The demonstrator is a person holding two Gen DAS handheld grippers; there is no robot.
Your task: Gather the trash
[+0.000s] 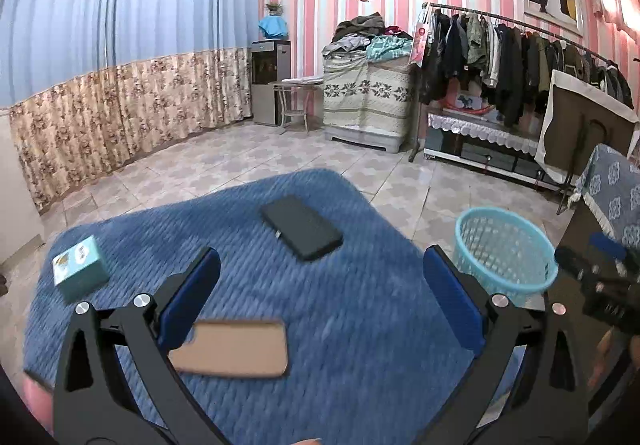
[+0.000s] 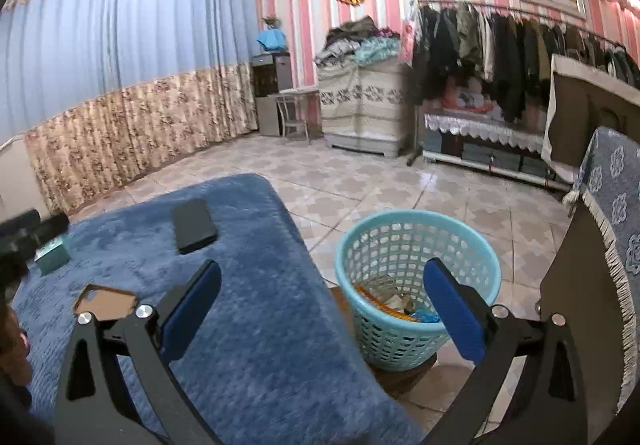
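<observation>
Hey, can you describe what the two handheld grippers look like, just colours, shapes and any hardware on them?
Both match. The left gripper and right gripper each have two black angular arms with cut-out slots, joined by round silver bolts. Each arm ends in a flat, rectangular blue pad with rounded corners. No cables or markings show. The right gripper's black body shows blurred in the left view.
</observation>
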